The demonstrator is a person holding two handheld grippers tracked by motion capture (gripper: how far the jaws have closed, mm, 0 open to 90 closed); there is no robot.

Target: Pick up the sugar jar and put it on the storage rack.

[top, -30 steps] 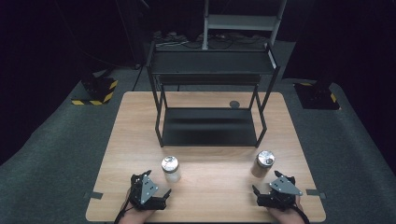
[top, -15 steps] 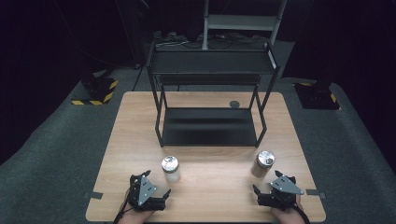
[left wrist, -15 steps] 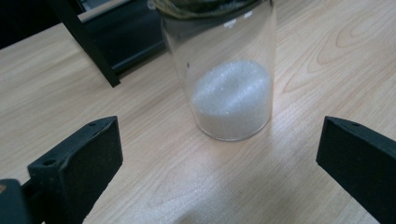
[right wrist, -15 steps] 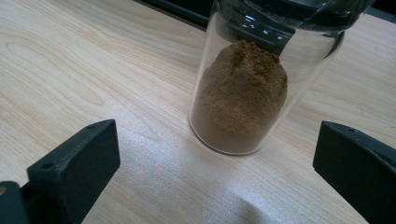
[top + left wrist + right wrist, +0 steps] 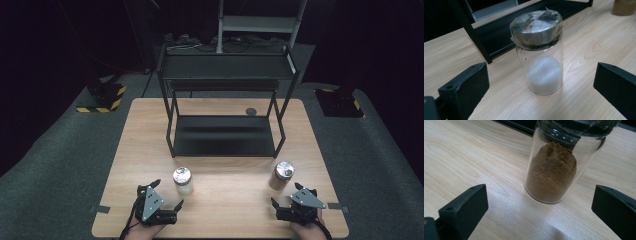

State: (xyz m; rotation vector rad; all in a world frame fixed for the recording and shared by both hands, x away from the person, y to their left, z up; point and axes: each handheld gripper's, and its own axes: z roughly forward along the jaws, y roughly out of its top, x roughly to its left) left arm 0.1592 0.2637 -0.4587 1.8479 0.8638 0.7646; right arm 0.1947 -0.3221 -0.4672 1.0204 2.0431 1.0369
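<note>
the left gripper (image 5: 541, 82) is standing spread wide before the white-powder jar (image 5: 539, 52); the right gripper (image 5: 540, 202) is gaping likewise at the brown-powder jar (image 5: 559, 167). both should be advancing level, closing below the lids, before the shelf rack (image 5: 225, 107).

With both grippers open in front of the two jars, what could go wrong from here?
1. The jar of white grains is tall and narrow; if one jaw of the left gripper touches it first, it may tip.
2. Its metal lid looks wrapped in loose film, so a high grip might slip.
3. The jar of brown powder stands near the black shelf rack; the right gripper might push it against the frame.
</note>
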